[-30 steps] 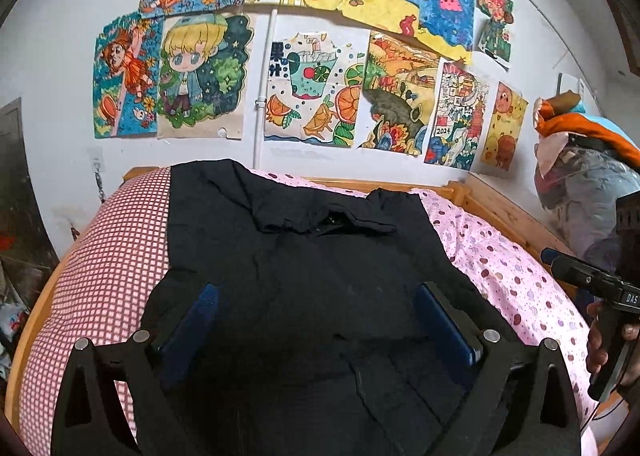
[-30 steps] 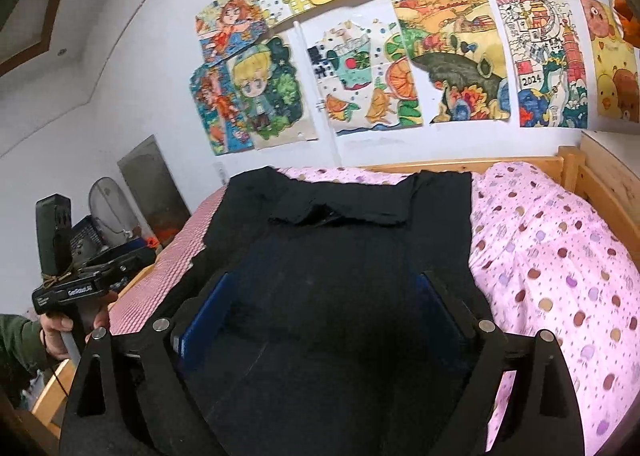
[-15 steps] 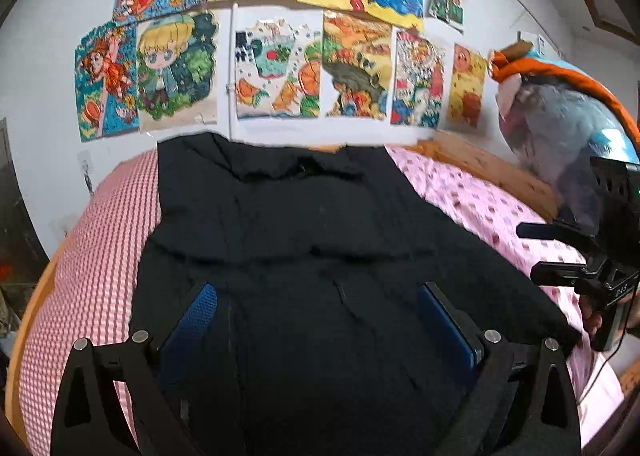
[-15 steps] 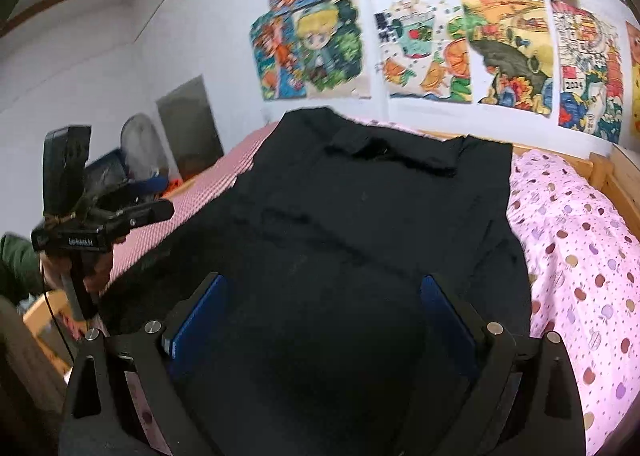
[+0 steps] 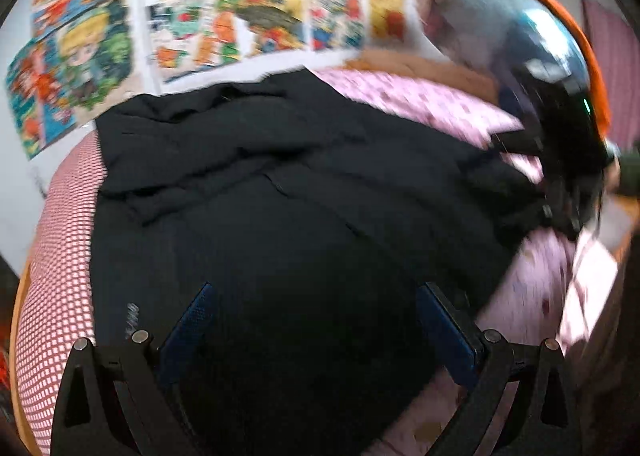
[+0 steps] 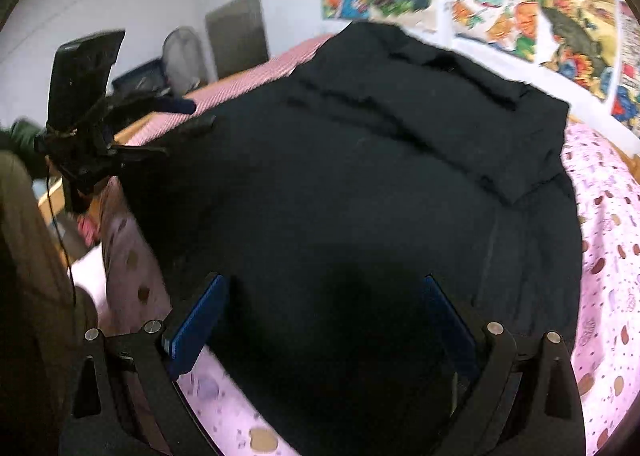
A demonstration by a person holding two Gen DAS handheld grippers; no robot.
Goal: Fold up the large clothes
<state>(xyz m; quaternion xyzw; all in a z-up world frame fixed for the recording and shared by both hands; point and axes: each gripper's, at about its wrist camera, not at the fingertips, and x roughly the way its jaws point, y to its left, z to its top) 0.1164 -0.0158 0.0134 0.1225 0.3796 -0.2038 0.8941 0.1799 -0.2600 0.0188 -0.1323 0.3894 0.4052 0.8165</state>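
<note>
On the bed (image 6: 608, 256), a large black garment (image 5: 280, 216) lies spread flat, its collar end toward the wall of colourful drawings (image 5: 224, 24). Both grippers hang over its near hem. The left gripper (image 5: 316, 320) has its jaws spread wide, with the blue pads (image 5: 192, 320) apart above the dark cloth and nothing pinched between them. The right gripper (image 6: 326, 312) stands open the same way over the hem, where the pink spotted sheet shows just below; its jaws have just been opening, and cloth lies under the gap, not clamped. The left wrist view alone shows the red checked cover (image 5: 60, 256) and a heap of orange and grey clothing (image 5: 532, 36). The right wrist view alone shows a fan (image 6: 182, 52) by the far wall.
</note>
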